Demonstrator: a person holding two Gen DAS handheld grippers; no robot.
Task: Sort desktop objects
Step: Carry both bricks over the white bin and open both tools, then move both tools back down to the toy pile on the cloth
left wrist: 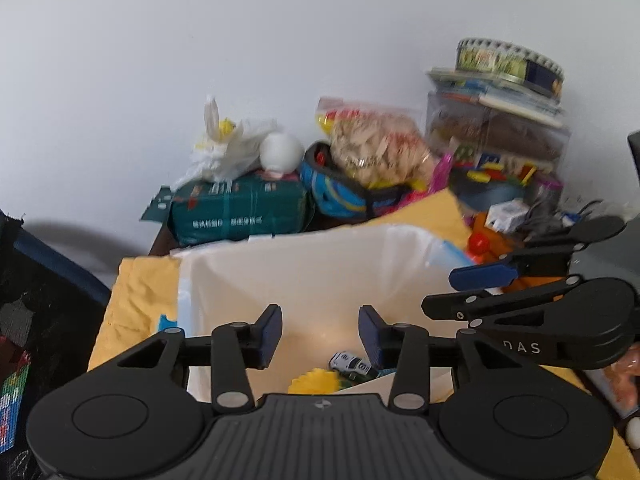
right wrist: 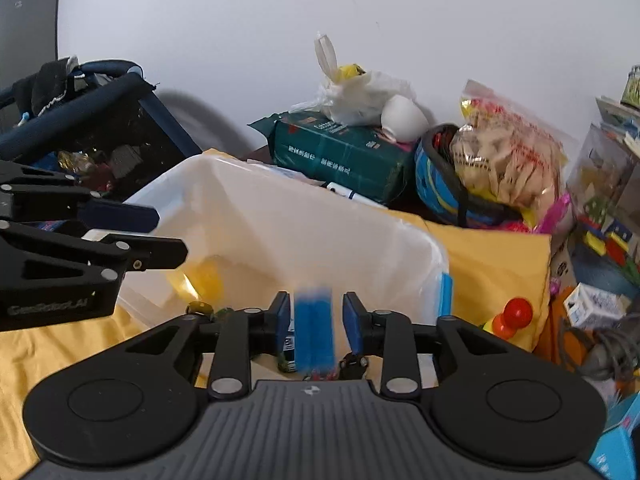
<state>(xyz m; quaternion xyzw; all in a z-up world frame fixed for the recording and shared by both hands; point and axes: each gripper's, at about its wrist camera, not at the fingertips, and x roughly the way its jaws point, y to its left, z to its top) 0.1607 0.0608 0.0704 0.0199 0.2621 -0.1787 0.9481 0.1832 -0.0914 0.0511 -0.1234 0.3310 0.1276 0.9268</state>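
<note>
A white plastic bin [left wrist: 304, 264] stands on a yellow cloth [left wrist: 132, 304]. My left gripper [left wrist: 320, 338] hangs open and empty above it; a white toy car [left wrist: 352, 363] and a yellow ridged toy [left wrist: 314, 381] lie inside. My right gripper [right wrist: 316, 320] is open over the bin's near rim [right wrist: 416, 236]. A blurred blue block [right wrist: 315, 326] sits between its pads without touching them, apparently in free fall. Small toy cars [right wrist: 352, 362] lie below it. The right gripper also shows from the side in the left wrist view [left wrist: 484, 276].
Clutter lines the wall: a green tissue pack [right wrist: 340, 156], a white plastic bag [right wrist: 360, 96], a blue helmet [right wrist: 440, 184], a snack bag [right wrist: 512, 152], stacked boxes [left wrist: 500, 120]. A red-and-yellow toy [right wrist: 512, 316] and a dark mesh basket [right wrist: 92, 128] flank the bin.
</note>
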